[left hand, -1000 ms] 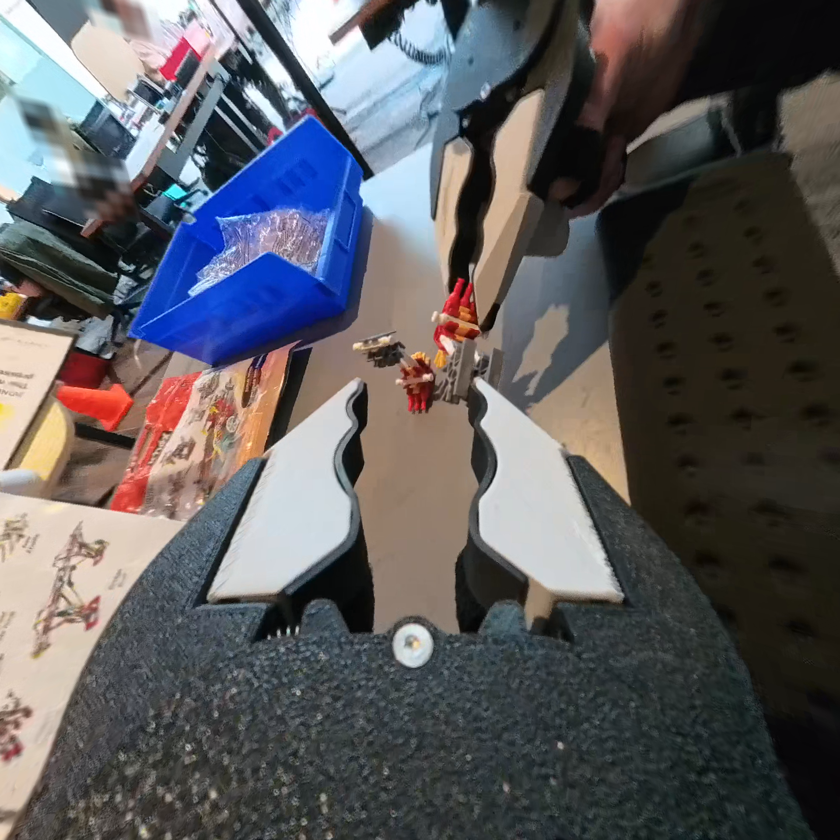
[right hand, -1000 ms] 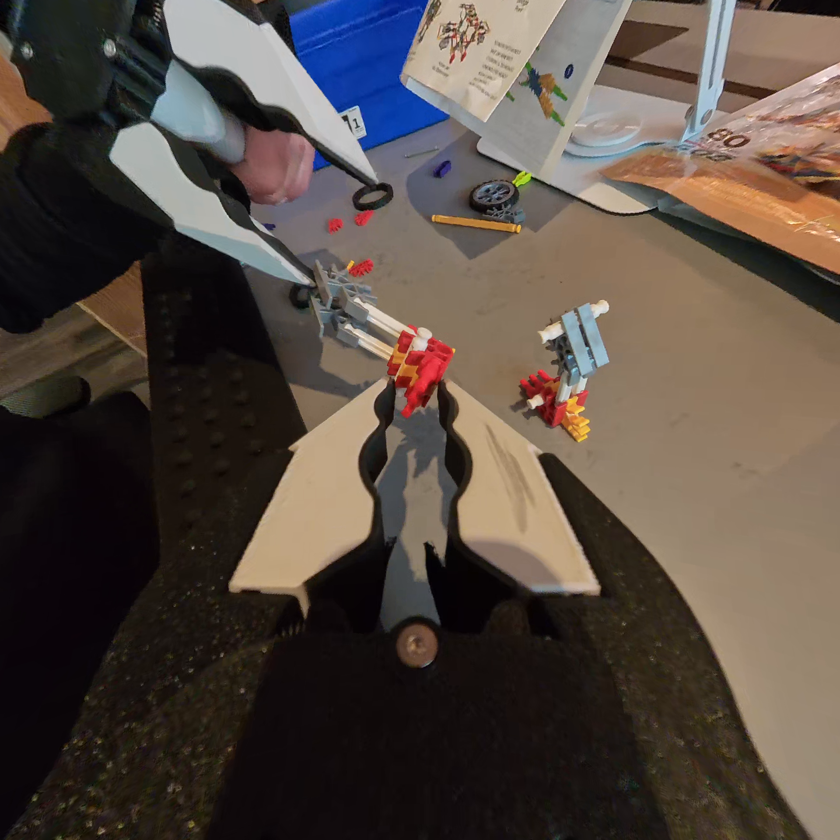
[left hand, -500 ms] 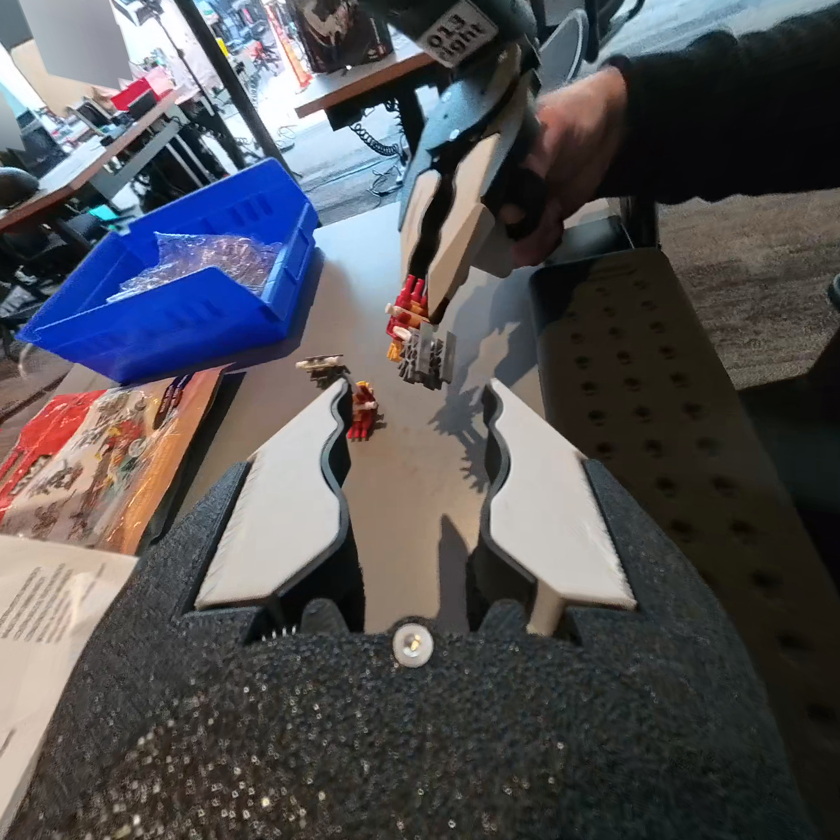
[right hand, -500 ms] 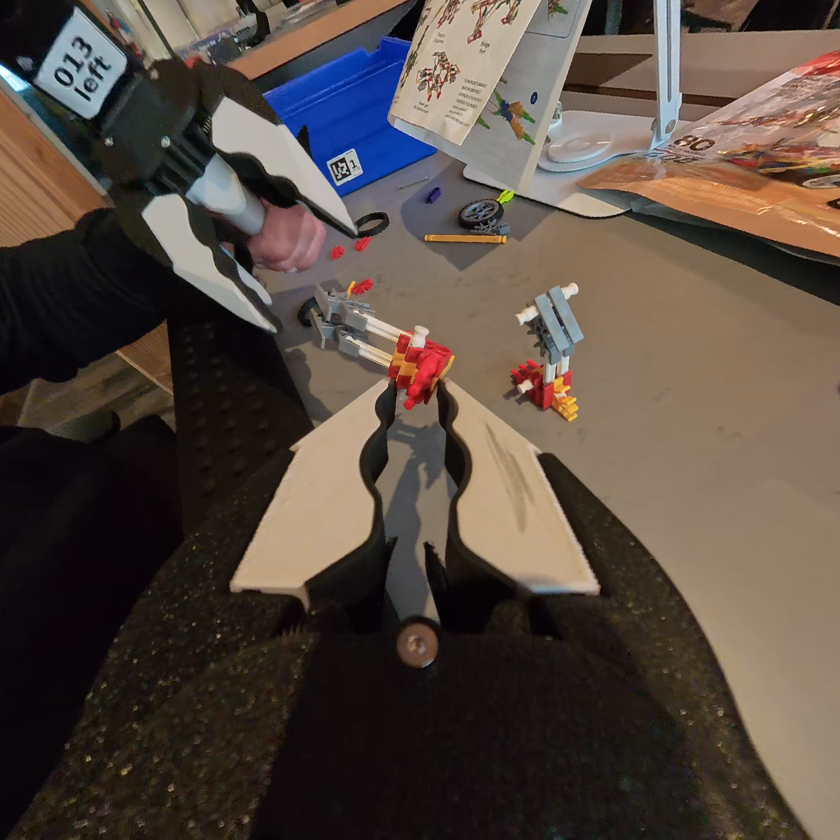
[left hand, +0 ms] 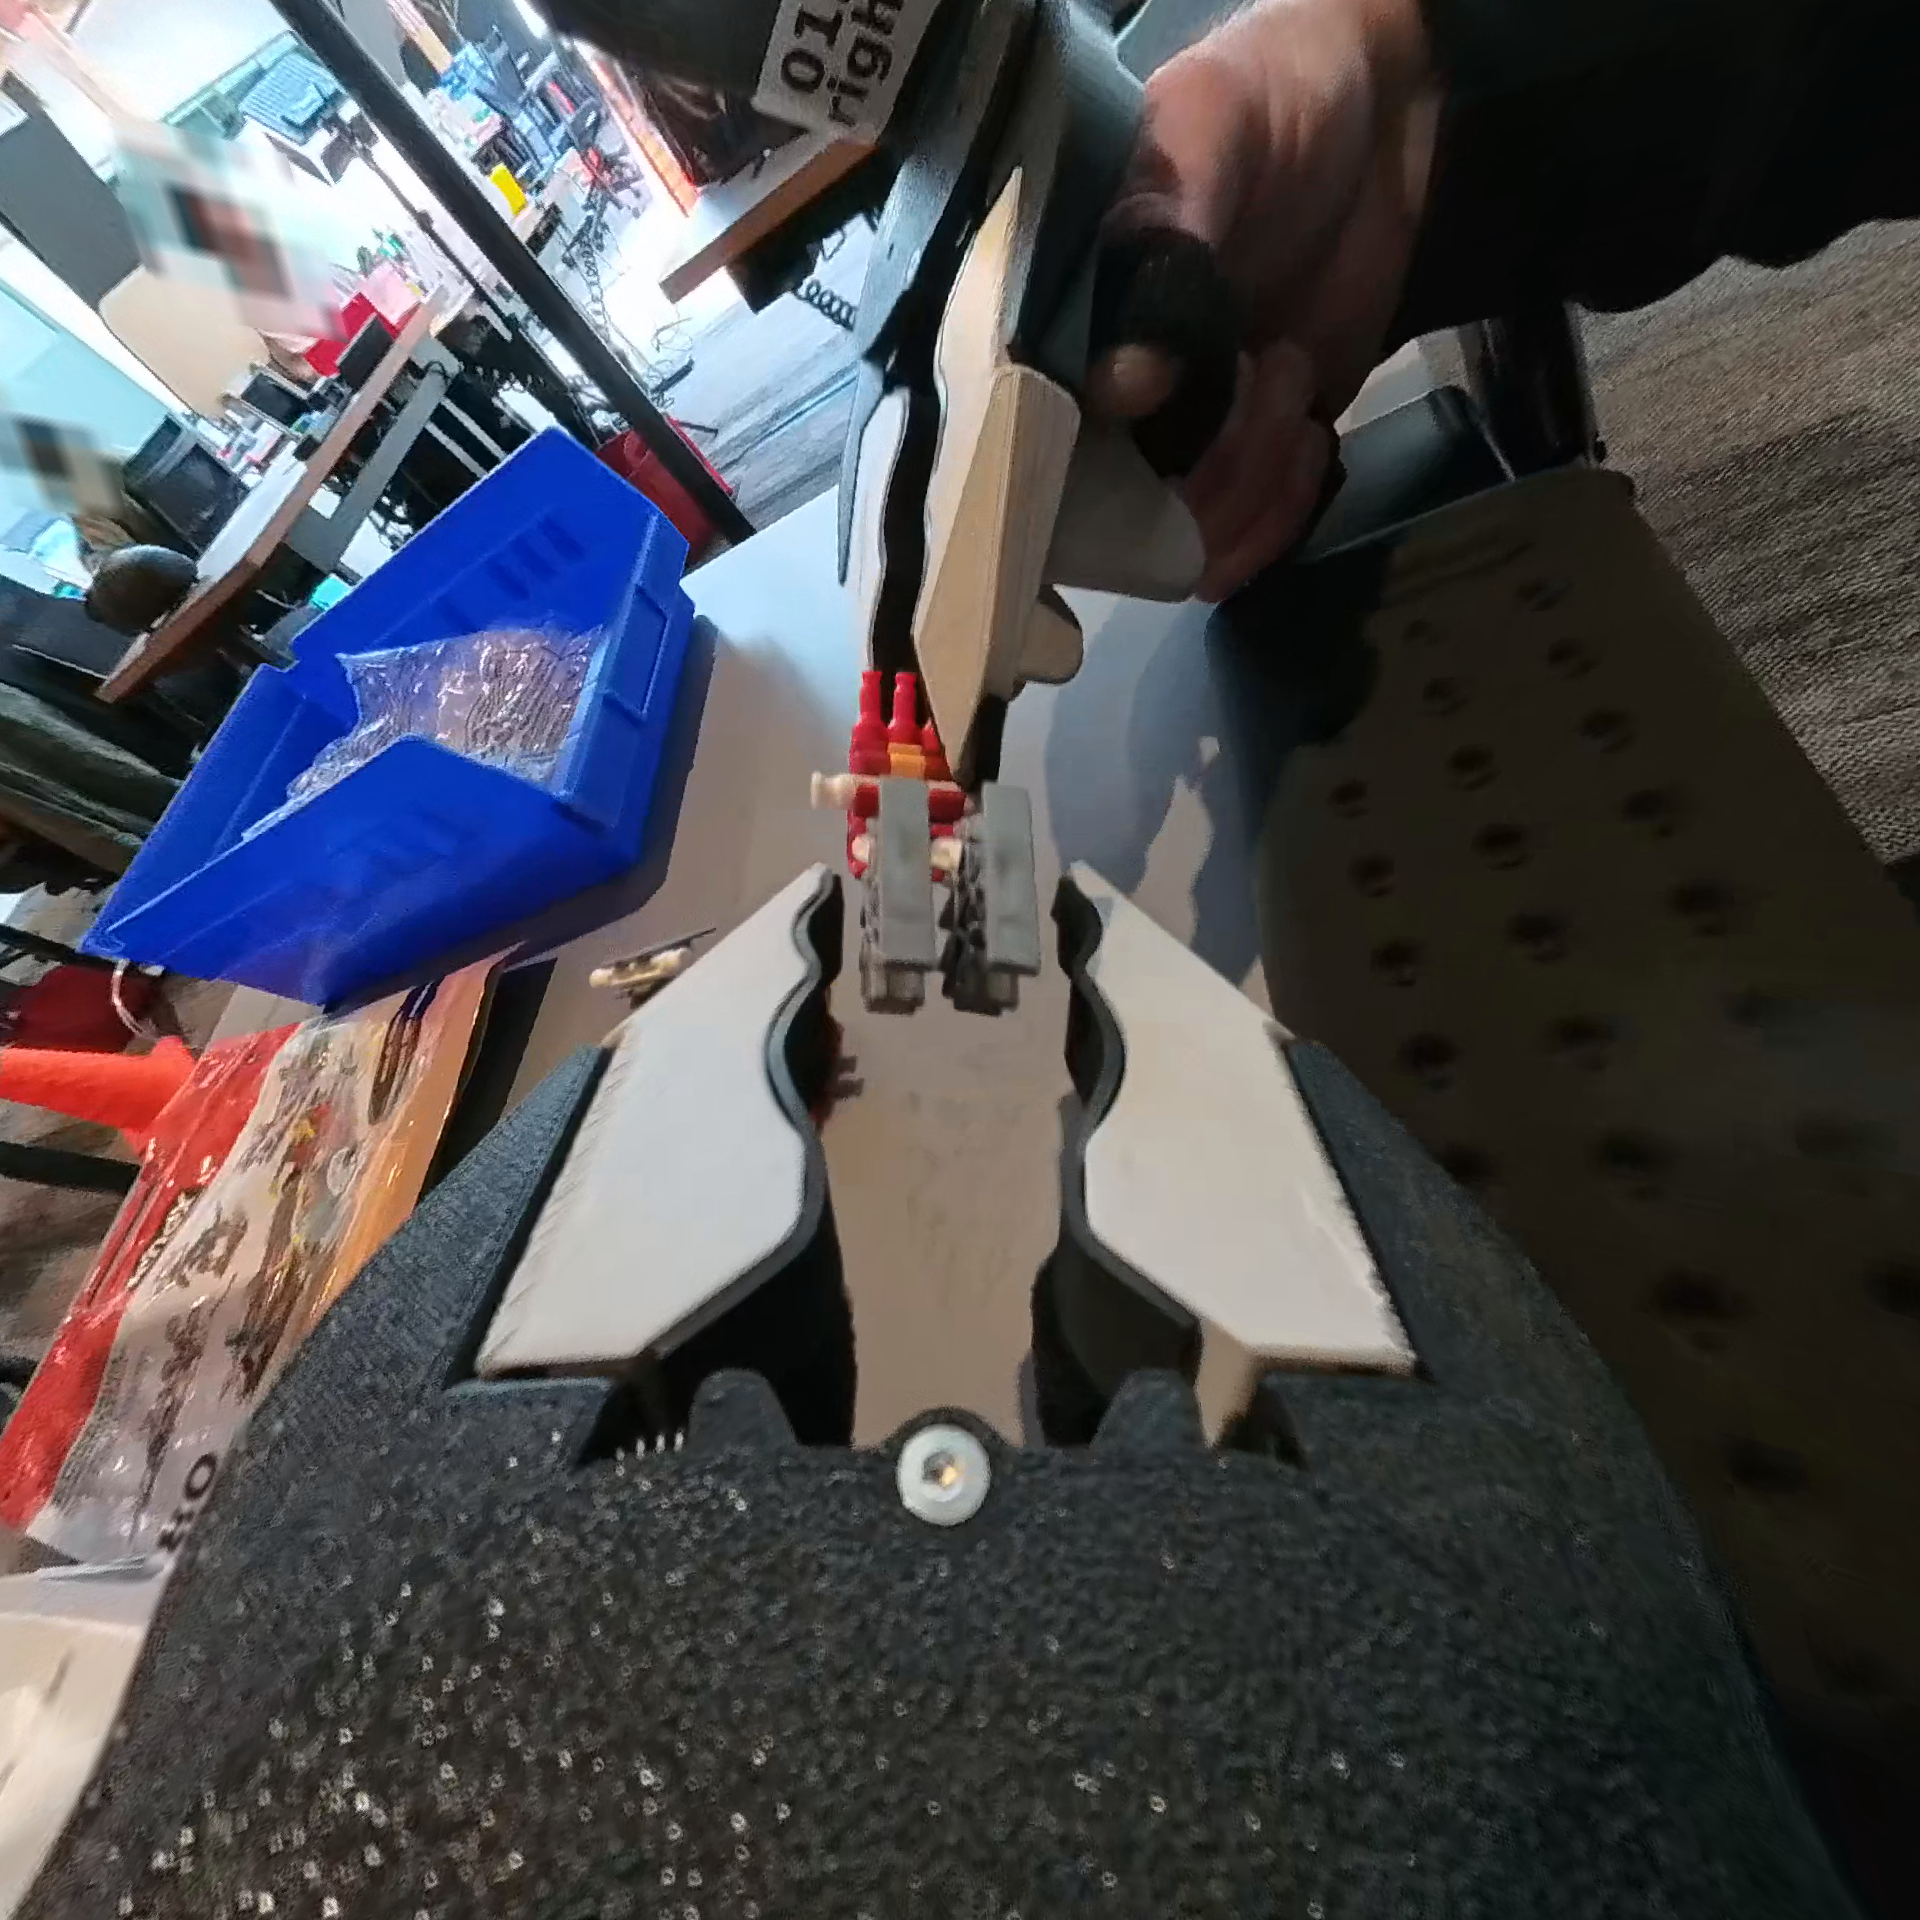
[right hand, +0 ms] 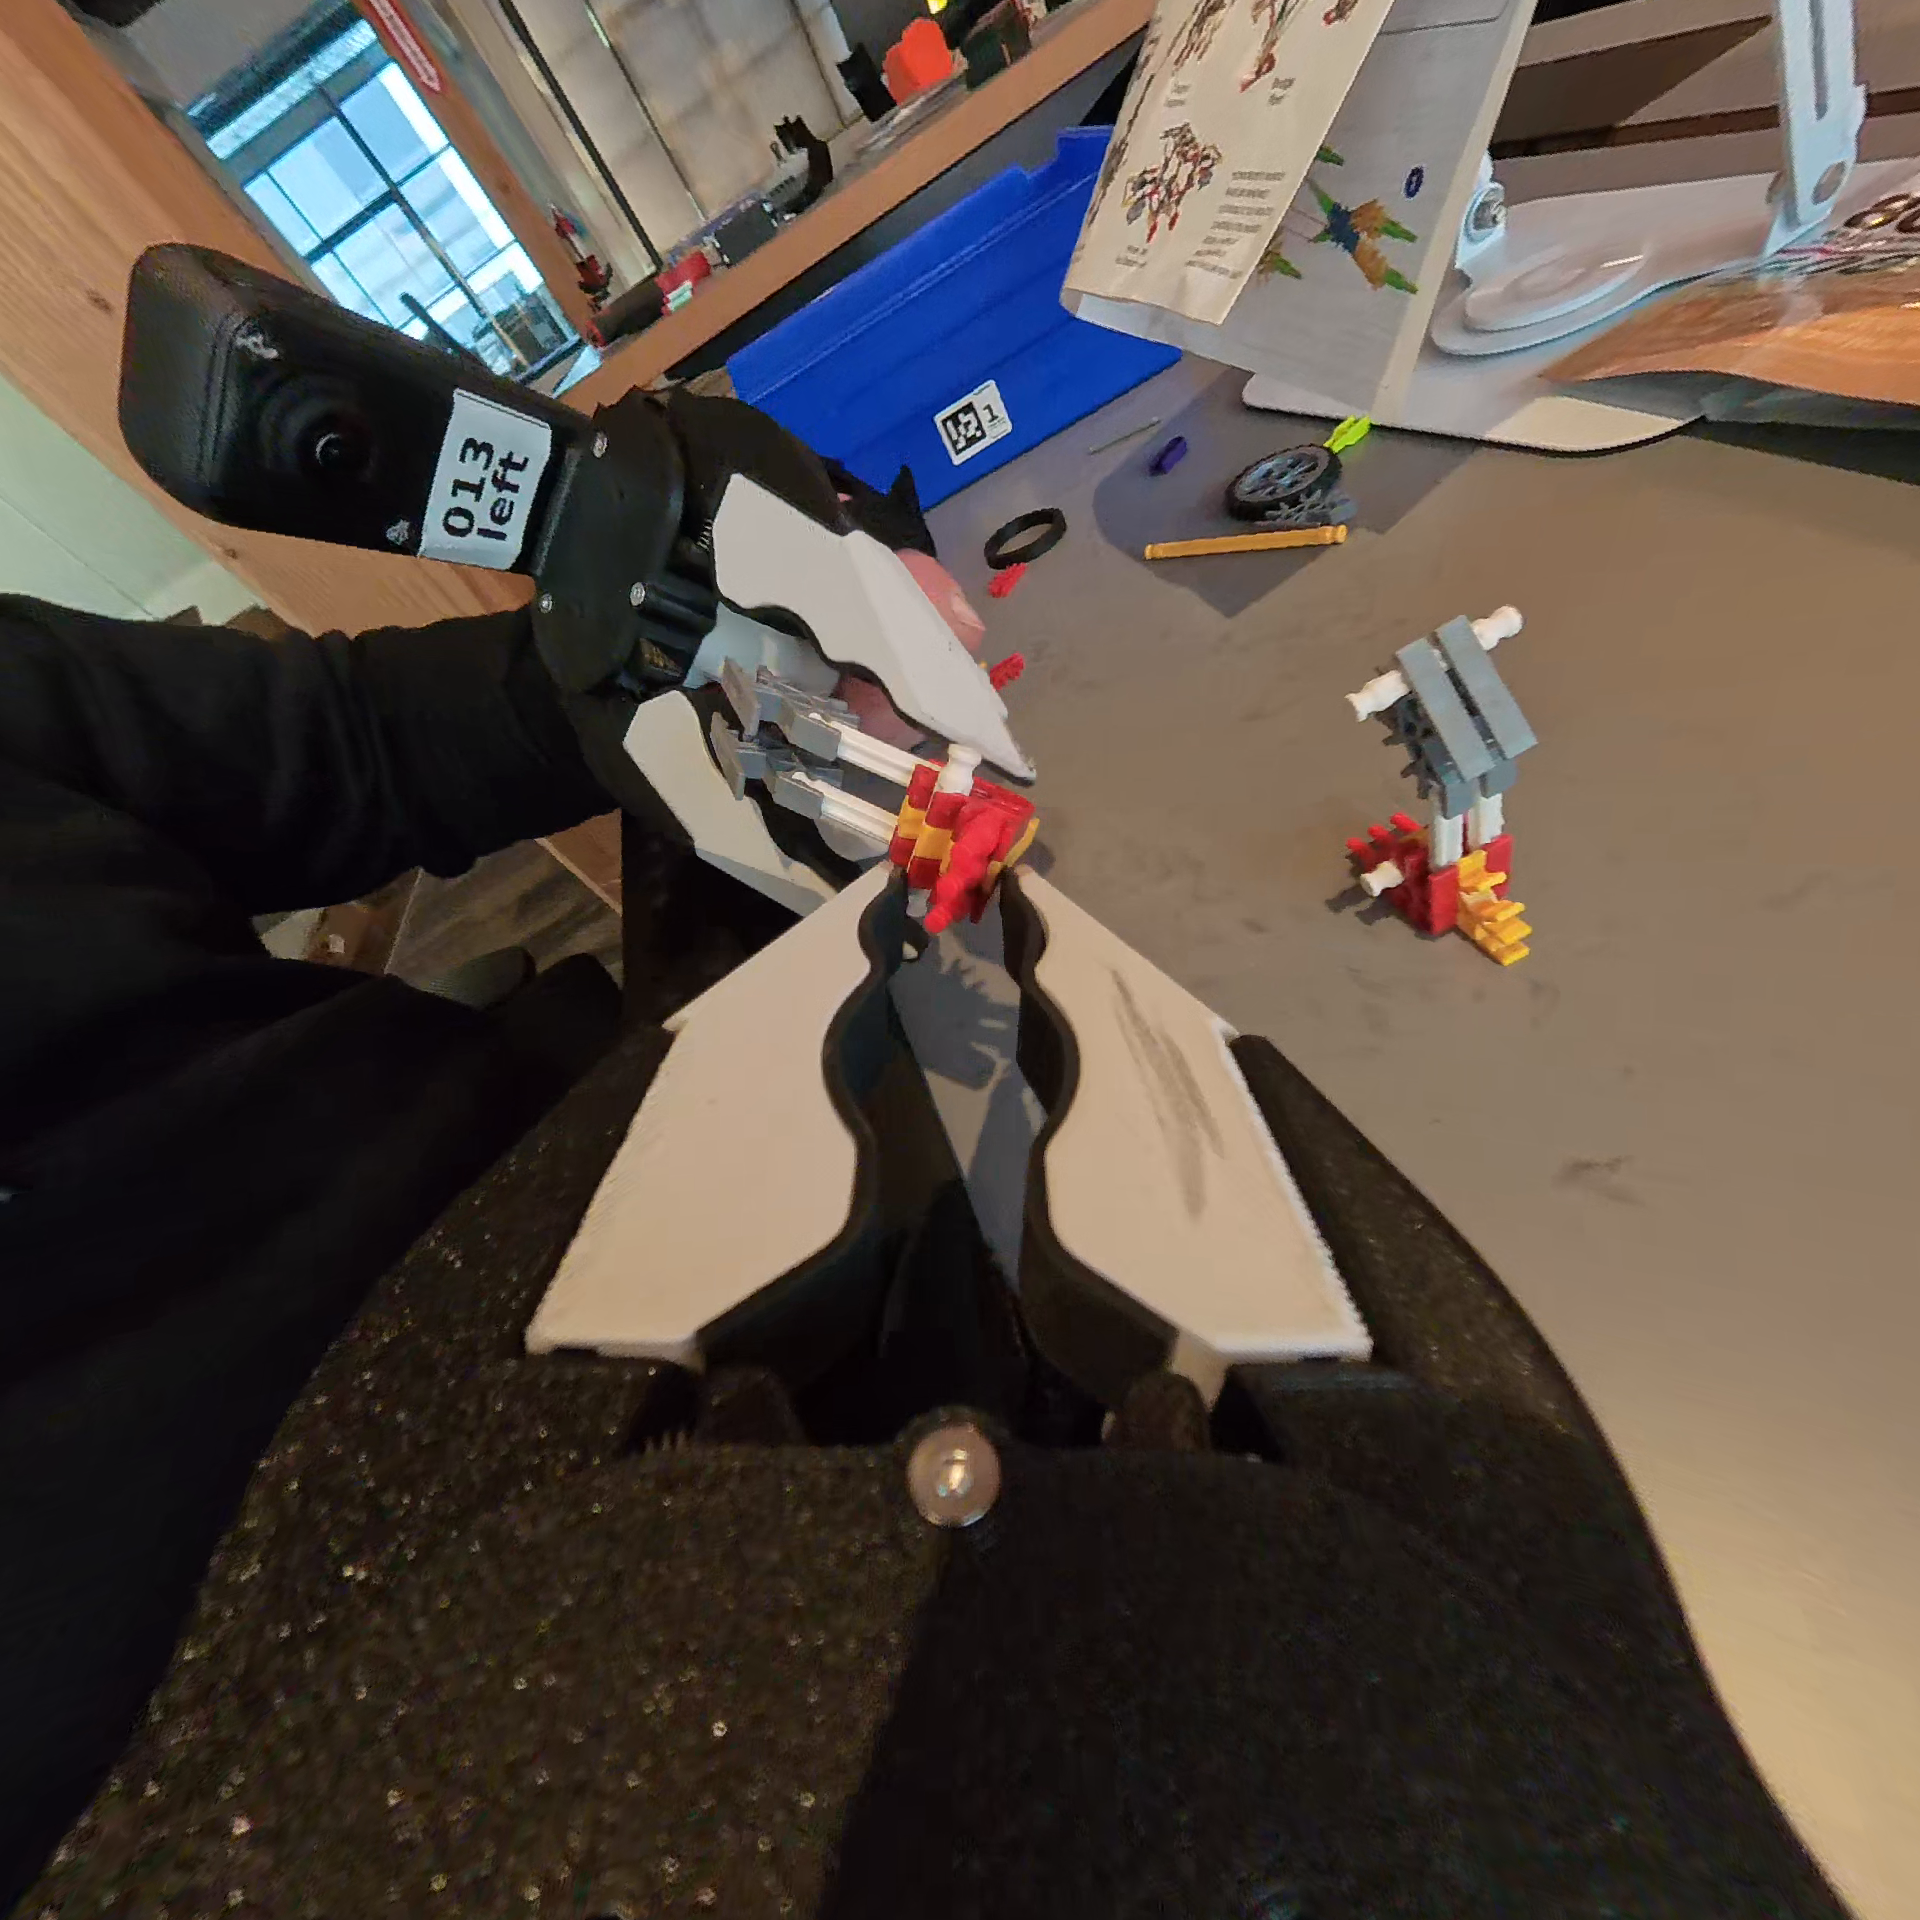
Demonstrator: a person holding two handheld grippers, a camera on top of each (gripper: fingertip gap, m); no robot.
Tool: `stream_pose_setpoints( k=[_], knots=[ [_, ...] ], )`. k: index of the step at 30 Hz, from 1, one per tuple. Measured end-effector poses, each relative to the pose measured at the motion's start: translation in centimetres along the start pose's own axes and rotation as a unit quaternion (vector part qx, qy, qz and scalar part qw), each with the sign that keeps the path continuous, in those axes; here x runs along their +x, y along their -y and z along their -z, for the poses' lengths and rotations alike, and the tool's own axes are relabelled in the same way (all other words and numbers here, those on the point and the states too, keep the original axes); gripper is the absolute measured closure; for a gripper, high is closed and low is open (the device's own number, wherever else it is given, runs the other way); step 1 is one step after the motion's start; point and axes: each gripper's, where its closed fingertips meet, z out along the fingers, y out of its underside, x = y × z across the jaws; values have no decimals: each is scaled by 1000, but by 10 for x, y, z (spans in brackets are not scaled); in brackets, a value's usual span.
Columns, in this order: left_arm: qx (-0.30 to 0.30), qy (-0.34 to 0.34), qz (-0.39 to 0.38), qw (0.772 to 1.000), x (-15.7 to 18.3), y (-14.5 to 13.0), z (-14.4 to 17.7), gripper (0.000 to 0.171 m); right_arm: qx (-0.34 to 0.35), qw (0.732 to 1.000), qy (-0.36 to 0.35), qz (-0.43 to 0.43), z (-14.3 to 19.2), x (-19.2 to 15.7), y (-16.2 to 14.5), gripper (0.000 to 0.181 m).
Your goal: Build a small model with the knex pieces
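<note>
Above the grey table [right hand: 1662, 1039], the left gripper [right hand: 904, 810] has moved in, its open fingers now flanking the grey-and-red toy assembly [right hand: 914, 800]. The right gripper [right hand: 951, 894] stays clamped on its red end.

Right claw [right hand: 951, 894] is clamped on the red-and-yellow end of a rod-and-connector assembly [right hand: 935, 821], held above the grey tabletop [right hand: 1662, 1091]. Left claw [right hand: 925, 831] stands parted around the assembly's grey end. A second, similar assembly [right hand: 1449, 779] stands upright, well apart. Blue bin [right hand: 935, 343], wheel [right hand: 1283, 483], and yellow rod [right hand: 1242, 542] lie beyond.
</note>
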Motion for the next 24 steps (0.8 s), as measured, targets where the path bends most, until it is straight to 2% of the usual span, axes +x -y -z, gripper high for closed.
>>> stream_pose_setpoints(
  k=[5, 9, 12, 14, 16, 19, 24],
  knots=[
    [10, 10, -9, 1000, 2, 6, -1, 146, -16, 1000, 10, -2, -2, -4, -6, 164],
    [14, 20, 12, 1000, -3, 5, -1, 147, -7, 1000, 2, -1, -2, -3, -3, 164],
    [5, 35, 52, 998, -13, -1, -1, 135, 29, 999, -20, 6, 3, 0, 8, 164],
    [-8, 40, 96, 994, -19, -8, -2, 128, 56, 996, -63, 35, 7, 5, 17, 164],
    [-3, 21, 144, 989, -18, -10, -2, 123, 96, 989, -93, 67, 11, 3, 30, 164],
    [29, -2, 199, 980, -19, -2, 3, 122, 140, 969, -161, 125, 20, 6, 44, 164],
    [103, -25, 296, 949, -29, 15, 19, 120, 175, 910, -274, 258, 41, 3, 61, 164]
  ],
)
